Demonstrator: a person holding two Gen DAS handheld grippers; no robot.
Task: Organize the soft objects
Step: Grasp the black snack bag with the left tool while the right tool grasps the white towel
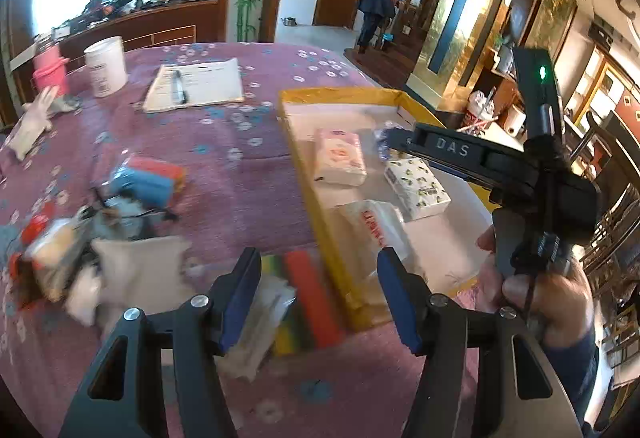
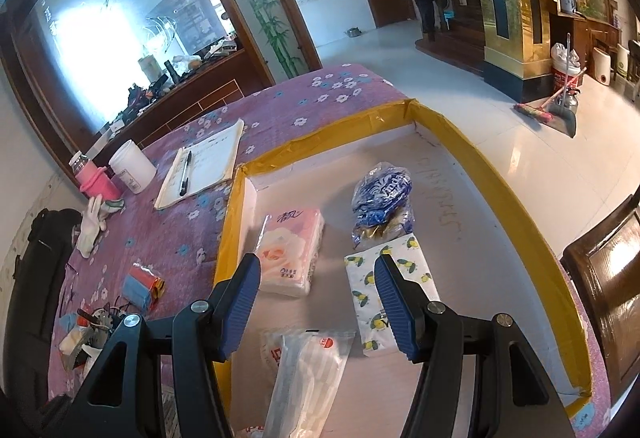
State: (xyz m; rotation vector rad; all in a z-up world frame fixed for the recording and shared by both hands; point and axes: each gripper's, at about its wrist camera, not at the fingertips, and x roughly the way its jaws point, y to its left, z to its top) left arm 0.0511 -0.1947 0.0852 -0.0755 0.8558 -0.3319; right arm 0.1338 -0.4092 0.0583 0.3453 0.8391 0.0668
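Four soft packs lie inside the yellow-rimmed tray (image 2: pixel 460 141): a pink tissue pack (image 2: pixel 290 252) at ten o'clock, a blue bag (image 2: pixel 382 197) at twelve, a lemon-print tissue pack (image 2: pixel 384 290) at three and a clear wipes bag (image 2: pixel 304 370) at six. Both tools are empty. The left gripper (image 1: pixel 318 298) stands with its jaws apart over the tray's near edge, above a striped sponge pack (image 1: pixel 308 302) on the purple cloth (image 1: pixel 240 165). The right gripper (image 2: pixel 318 304) hangs over the tray with its jaws apart, gripping nothing.
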